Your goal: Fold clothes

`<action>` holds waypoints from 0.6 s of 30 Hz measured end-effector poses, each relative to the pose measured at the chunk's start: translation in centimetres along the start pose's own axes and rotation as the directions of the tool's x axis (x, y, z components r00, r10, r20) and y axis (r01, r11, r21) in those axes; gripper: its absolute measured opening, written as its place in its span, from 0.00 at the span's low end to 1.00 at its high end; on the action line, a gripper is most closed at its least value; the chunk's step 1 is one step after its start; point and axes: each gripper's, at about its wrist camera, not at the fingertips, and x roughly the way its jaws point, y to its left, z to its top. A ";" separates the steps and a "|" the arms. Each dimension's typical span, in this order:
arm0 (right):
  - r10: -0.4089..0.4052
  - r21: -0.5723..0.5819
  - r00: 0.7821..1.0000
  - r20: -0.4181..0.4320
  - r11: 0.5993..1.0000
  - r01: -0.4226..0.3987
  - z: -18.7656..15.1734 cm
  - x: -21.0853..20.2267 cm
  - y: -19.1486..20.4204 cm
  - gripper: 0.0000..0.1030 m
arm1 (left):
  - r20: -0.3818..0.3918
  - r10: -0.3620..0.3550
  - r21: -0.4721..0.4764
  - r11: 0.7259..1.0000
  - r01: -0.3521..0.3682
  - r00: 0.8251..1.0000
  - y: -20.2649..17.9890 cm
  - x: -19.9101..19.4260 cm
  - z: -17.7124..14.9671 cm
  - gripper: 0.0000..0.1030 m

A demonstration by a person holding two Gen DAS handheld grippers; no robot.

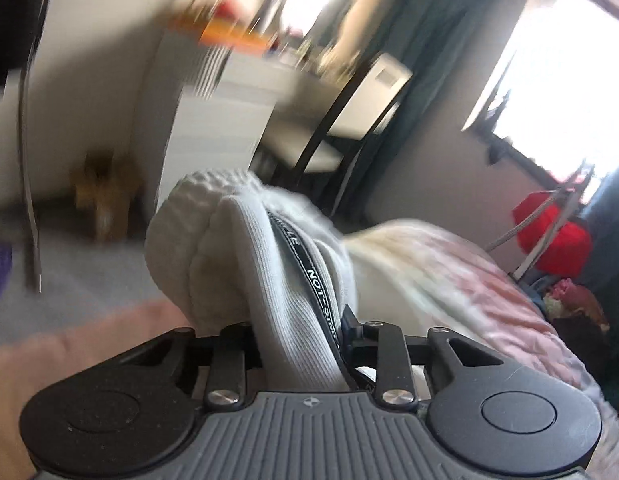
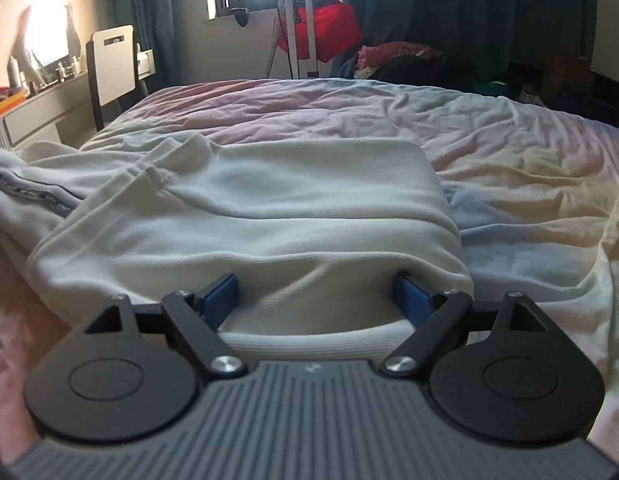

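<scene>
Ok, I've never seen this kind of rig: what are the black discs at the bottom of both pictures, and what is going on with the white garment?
There is no robot here: a person carries a two-finger gripper in each hand, and a fisheye camera on each looks along its fingers. The black discs are the gripper's own body.

In the left wrist view, the left gripper is shut on a bunched part of the white garment, at its black lettered tape.

In the right wrist view, the right gripper is open, its blue pads either side of the garment's near folded edge, not pressing it. The garment lies partly folded on a bed with a pastel cover.
</scene>
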 end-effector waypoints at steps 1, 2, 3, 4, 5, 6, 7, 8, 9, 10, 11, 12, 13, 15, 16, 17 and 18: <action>0.009 0.023 1.000 0.002 1.000 -0.009 0.2 -0.3 -0.2 0.84 | 0.040 -0.011 0.033 0.999 0.010 0.999 -0.9 -1.0 0.2 0.27; 0.021 0.053 1.000 0.008 0.998 -0.022 0.4 -0.7 -0.6 0.83 | 0.073 -0.025 0.057 0.998 0.020 0.997 -1.8 -2.2 0.2 0.27; 0.040 0.094 0.999 0.018 0.995 -0.042 0.7 -1.3 -1.2 0.83 | 0.103 -0.039 0.080 0.996 0.031 0.994 -2.7 -3.5 0.2 0.27; 0.056 0.131 0.998 0.031 0.990 -0.060 0.8 -1.9 -1.8 0.83 | 0.130 -0.053 0.105 0.994 0.039 0.990 -3.6 -4.7 0.2 0.27; 0.060 0.150 0.997 0.045 0.986 -0.066 0.9 -2.4 -2.3 0.83 | 0.156 -0.071 0.130 0.990 0.051 0.985 -4.8 -5.9 0.1 0.27; 0.056 0.159 0.997 0.058 0.985 -0.065 1.0 -2.8 -2.7 0.83 | 0.181 -0.090 0.155 0.986 0.062 0.979 -6.1 -7.1 -0.1 0.26; 0.046 0.163 0.997 0.062 0.985 -0.056 1.1 -3.1 -3.0 0.83 | 0.206 -0.110 0.180 0.981 0.073 0.972 -7.4 -8.3 -0.3 0.26; 0.029 0.161 0.998 0.057 0.986 -0.038 1.1 -3.3 -3.2 0.83 | 0.225 -0.131 0.202 0.976 0.085 0.966 -8.9 -9.5 -0.6 0.26; 0.019 0.167 0.998 0.055 0.986 -0.028 1.2 -3.4 -3.5 0.83 | 0.242 -0.152 0.223 0.970 0.098 0.958 -10.5 -10.6 -1.1 0.26; 0.015 0.180 0.998 0.056 0.983 -0.025 1.3 -3.6 -4.0 0.83 | 0.255 -0.175 0.245 0.963 0.112 0.951 -11.9 -11.5 -1.6 0.25; 0.016 0.196 0.998 0.061 0.980 -0.028 1.5 -3.8 -4.4 0.83 | 0.265 -0.200 0.272 0.954 0.126 0.943 -13.3 -12.5 -2.4 0.25; 0.019 0.215 0.997 0.068 0.976 -0.033 1.6 -4.0 -4.9 0.83 | 0.274 -0.229 0.311 0.940 0.139 0.934 -14.8 -13.4 -3.7 0.25; 0.020 0.233 0.997 0.076 0.972 -0.037 1.8 -4.3 -5.4 0.83 | 0.280 -0.259 0.351 0.924 0.152 0.924 -16.4 -14.2 -5.0 0.25; 0.008 0.262 0.996 0.090 0.965 -0.031 2.1 -4.6 -6.5 0.83 | 0.290 -0.319 0.431 0.885 0.175 0.902 -19.5 -15.8 -7.7 0.25; -0.006 0.275 0.995 0.096 0.961 -0.021 2.2 -4.8 -7.2 0.83 | 0.287 -0.341 0.462 0.868 0.183 0.895 -20.8 -16.3 -9.2 0.25; -0.020 0.288 0.994 0.103 0.958 -0.011 2.3 -5.0 -7.9 0.83 | 0.283 -0.361 0.490 0.851 0.190 0.888 -22.0 -16.6 -10.8 0.25; -0.034 0.301 0.993 0.109 0.954 0.000 2.5 -5.1 -8.6 0.83 | 0.271 -0.378 0.520 0.832 0.196 0.885 -23.1 -16.7 -12.6 0.24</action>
